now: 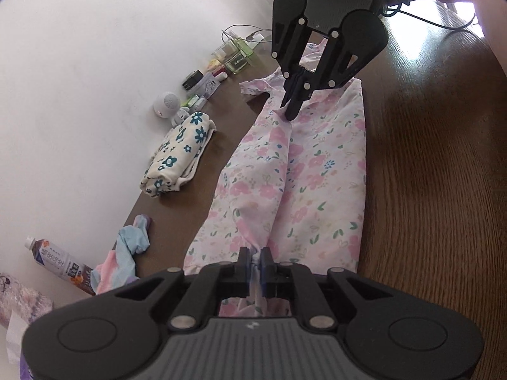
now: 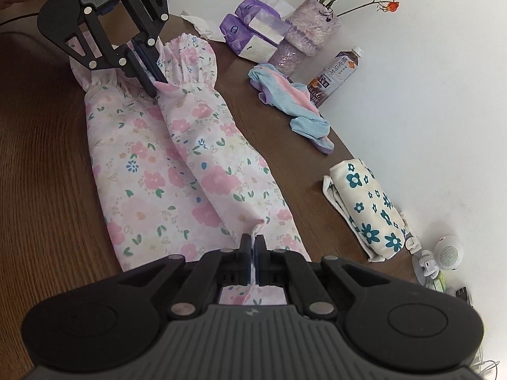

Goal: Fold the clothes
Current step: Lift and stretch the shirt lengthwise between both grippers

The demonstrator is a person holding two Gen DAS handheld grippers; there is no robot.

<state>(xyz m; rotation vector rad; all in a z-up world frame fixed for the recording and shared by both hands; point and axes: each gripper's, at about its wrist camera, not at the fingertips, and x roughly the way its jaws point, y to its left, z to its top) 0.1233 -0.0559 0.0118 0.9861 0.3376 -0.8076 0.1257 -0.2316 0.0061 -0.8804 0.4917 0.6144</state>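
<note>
Two tongs, left (image 1: 257, 255) and right (image 2: 252, 242), pinching one floral garment (image 1: 301, 171).

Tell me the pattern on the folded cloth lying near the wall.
Cream cloth with teal flowers, clearest in the right wrist view.

A brown wooden counter (image 2: 44, 171) meets a white wall (image 2: 427, 110); along the wall stand a tea bottle (image 2: 337, 74), purple tissue packs (image 2: 250, 30), a vase of roses (image 2: 312, 30) and a small white speaker (image 2: 448, 255).
</note>
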